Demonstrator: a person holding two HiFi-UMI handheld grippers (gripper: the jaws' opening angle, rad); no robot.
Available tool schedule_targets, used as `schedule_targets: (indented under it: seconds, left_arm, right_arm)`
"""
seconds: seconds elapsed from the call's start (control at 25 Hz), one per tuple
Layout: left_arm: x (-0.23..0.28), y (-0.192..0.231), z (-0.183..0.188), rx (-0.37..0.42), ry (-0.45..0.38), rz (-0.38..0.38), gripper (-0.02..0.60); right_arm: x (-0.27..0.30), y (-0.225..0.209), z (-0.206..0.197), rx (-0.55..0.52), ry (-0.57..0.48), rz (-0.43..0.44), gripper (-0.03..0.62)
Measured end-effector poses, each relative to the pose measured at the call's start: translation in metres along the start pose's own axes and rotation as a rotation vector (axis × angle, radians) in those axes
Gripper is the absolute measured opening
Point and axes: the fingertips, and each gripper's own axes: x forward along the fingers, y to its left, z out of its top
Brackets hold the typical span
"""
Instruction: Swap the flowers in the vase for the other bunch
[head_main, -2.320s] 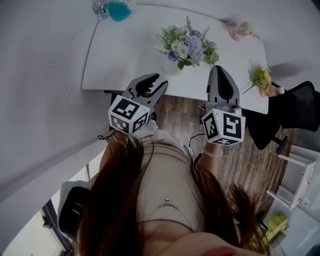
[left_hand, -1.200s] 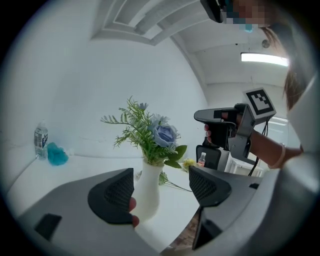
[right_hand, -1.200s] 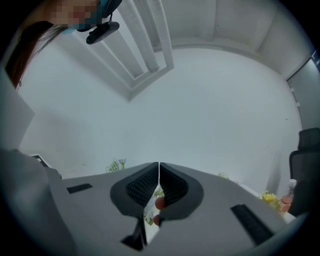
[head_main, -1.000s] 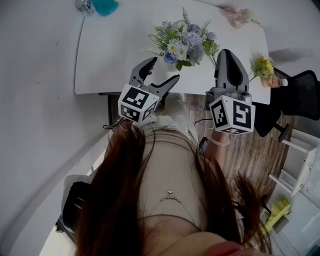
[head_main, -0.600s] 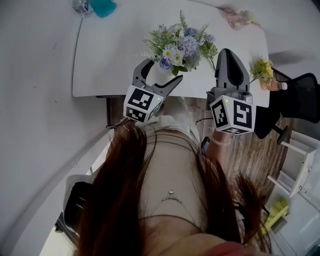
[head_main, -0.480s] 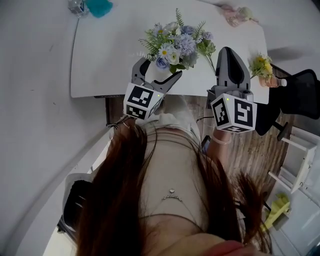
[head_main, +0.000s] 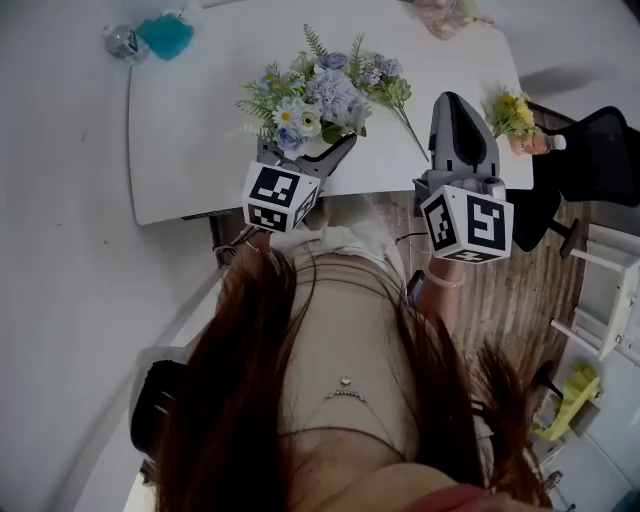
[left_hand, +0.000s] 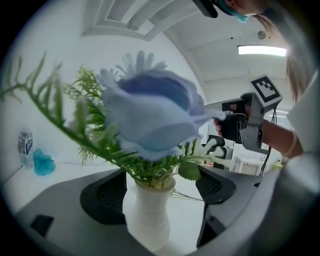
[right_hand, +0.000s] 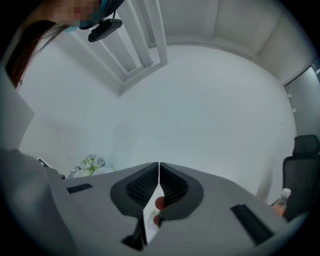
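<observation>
The left gripper's (head_main: 303, 150) fingers had just been opening and stood wide apart on either side of the white vase (left_hand: 149, 215), not pressing on it. The vase stood close to the near edge of the surface (head_main: 200, 120), with the blue flowers (head_main: 320, 95) in it. To its right, the right gripper (head_main: 452, 100) had its fingers closed together on nothing. Beyond it, a yellow bunch (head_main: 512, 112) sat at the surface's right edge. At the far left corner lay a teal thing (head_main: 165, 35) beside a bottle (head_main: 120, 41).
</observation>
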Motion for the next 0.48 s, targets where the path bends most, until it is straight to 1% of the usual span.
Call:
schedule_targets:
  seconds: [0.24, 0.48]
  left_arm:
    - [0.006, 0.006, 0.008, 0.039, -0.038, 0.022, 0.410]
    - [0.006, 0.004, 0.014, 0.029, -0.069, 0.015, 0.402]
  right_arm:
    - [0.000, -0.009, -0.003, -0.003, 0.011, -0.026, 0.028]
    - [0.003, -0.011, -0.006, 0.002, 0.014, -0.028, 0.028]
